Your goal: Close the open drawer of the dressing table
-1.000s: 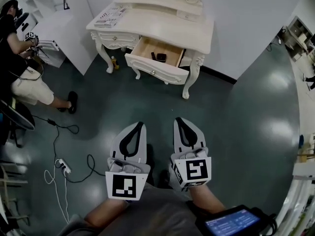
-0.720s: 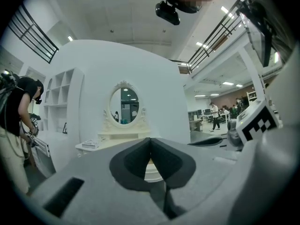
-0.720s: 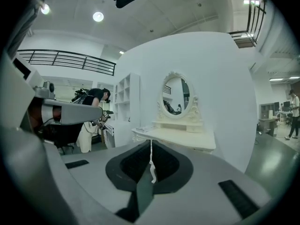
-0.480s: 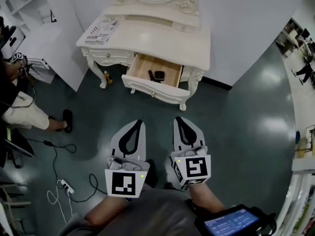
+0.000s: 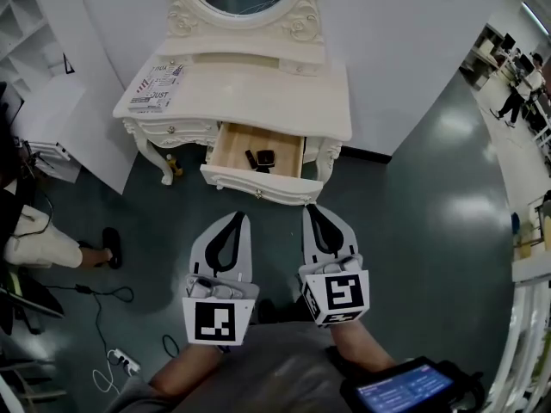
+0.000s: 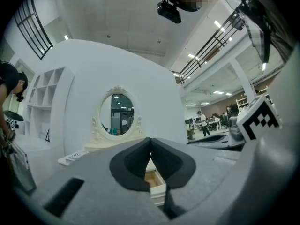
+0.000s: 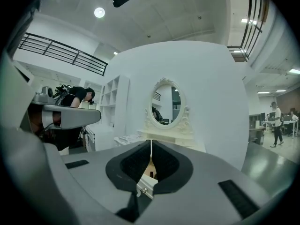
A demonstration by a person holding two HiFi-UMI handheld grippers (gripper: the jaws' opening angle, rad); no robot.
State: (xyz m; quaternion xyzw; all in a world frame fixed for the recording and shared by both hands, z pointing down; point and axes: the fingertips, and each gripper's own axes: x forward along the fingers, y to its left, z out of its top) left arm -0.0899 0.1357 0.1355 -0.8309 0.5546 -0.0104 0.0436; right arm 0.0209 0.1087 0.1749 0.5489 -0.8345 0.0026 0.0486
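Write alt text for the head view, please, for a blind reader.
A cream dressing table has its drawer open, small dark items inside. Below it, the left gripper and right gripper, both shut, point toward it.

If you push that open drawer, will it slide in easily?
Probably: the drawer looks like rigid wood and nearly empty, so likely light. The small dark items inside may slide. It looks wide, so an off-centre push might skew it.

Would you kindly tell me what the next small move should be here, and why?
Probably ease the right claw forward until its tip meets the front of the drawer. The drawer stands pulled out of the table; this claw and the left claw are shut, empty and seemingly short of it.
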